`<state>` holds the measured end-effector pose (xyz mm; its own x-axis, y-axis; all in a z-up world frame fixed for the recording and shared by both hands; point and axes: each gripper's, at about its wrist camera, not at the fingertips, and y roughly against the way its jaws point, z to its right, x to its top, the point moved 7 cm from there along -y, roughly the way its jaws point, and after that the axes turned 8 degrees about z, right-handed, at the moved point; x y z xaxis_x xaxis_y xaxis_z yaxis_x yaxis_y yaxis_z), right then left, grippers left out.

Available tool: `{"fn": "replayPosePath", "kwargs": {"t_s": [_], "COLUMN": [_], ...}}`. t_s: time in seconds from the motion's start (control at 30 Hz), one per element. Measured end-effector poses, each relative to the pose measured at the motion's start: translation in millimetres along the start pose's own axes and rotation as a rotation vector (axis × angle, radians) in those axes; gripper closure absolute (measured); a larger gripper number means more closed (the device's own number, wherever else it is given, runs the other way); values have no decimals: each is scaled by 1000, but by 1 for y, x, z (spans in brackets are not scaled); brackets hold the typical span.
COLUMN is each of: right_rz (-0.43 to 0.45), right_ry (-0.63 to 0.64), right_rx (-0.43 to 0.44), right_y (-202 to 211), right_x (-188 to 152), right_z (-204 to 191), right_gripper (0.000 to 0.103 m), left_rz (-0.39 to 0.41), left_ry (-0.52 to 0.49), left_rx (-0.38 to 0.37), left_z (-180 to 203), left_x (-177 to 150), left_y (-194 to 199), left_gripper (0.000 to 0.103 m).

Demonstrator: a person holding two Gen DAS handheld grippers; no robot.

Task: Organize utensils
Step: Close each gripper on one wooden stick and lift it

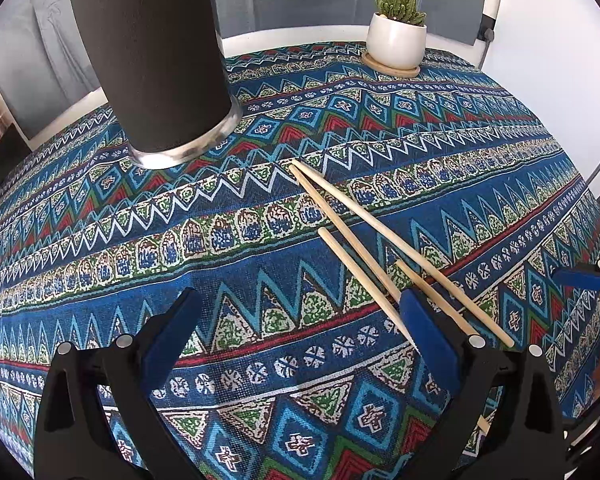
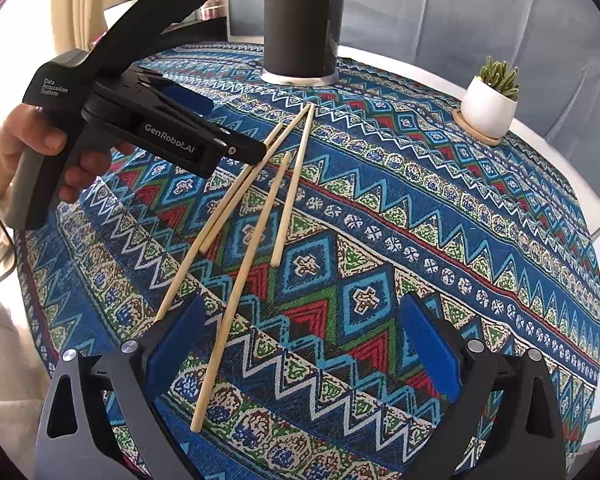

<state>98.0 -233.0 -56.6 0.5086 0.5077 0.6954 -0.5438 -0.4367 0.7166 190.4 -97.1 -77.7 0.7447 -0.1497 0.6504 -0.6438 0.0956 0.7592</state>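
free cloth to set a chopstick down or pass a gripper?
Free: patterned cloth between the loose chopsticks and the potted succulent, plus the near-right stretch ahead of the right gripper. Crowded: from the black holder down past the left gripper.

four wooden chopsticks (image 2: 256,204) lie fanned on the patterned tablecloth (image 2: 440,216); right gripper (image 2: 300,344) hovers wide apart above them; left gripper (image 2: 204,120) beside them; black holder (image 2: 302,28) behind holds more.

Bright daylight from rear/side windows; overexposed white bkgd. Soft shadows under chopsticks (image 2: 236,216). Strong fisheye curvature, dark vignette at corners; centre sharp.
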Motion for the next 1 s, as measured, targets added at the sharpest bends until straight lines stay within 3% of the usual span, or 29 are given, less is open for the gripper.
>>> {"fn": "replayPosePath", "kwargs": {"t_s": [0.13,0.37,0.53,0.8,0.87,0.9,0.93,0.97,1.0], "right_rz": [-11,-10,-30,-104,-97,-89,-89,-96,-106], "right_ry": [-58,-109,-122,-98,-77,-60,-53,-52,-51], "right_rx": [20,-26,-35,-17,8,26,39,53,65], "right_y": [-3,-5,-6,-12,-10,-6,-2,0,1], "right_x": [-2,-2,-3,1,4,6,6,6,5], "right_z": [6,5,8,8,6,3,0,-2,-4], "right_gripper": [8,8,8,10,31,53,82,93,98], "left_rz": [16,-46,-101,-37,-20,-10,-5,-2,-4], "left_ry": [15,98,59,-96,-98,-91,-89,-82,-71], "left_rx": [30,77,29,-81,-88,-85,-85,-83,-83], "left_z": [-3,-5,-1,2,-2,-5,-9,-13,-19], "left_x": [-4,-20,-33,-50,-52,-53,-54,-53,-53], "left_y": [2,6,15,33,38,42,47,48,50], "left_gripper": [5,5,5,6,15,26,40,48,63]}}
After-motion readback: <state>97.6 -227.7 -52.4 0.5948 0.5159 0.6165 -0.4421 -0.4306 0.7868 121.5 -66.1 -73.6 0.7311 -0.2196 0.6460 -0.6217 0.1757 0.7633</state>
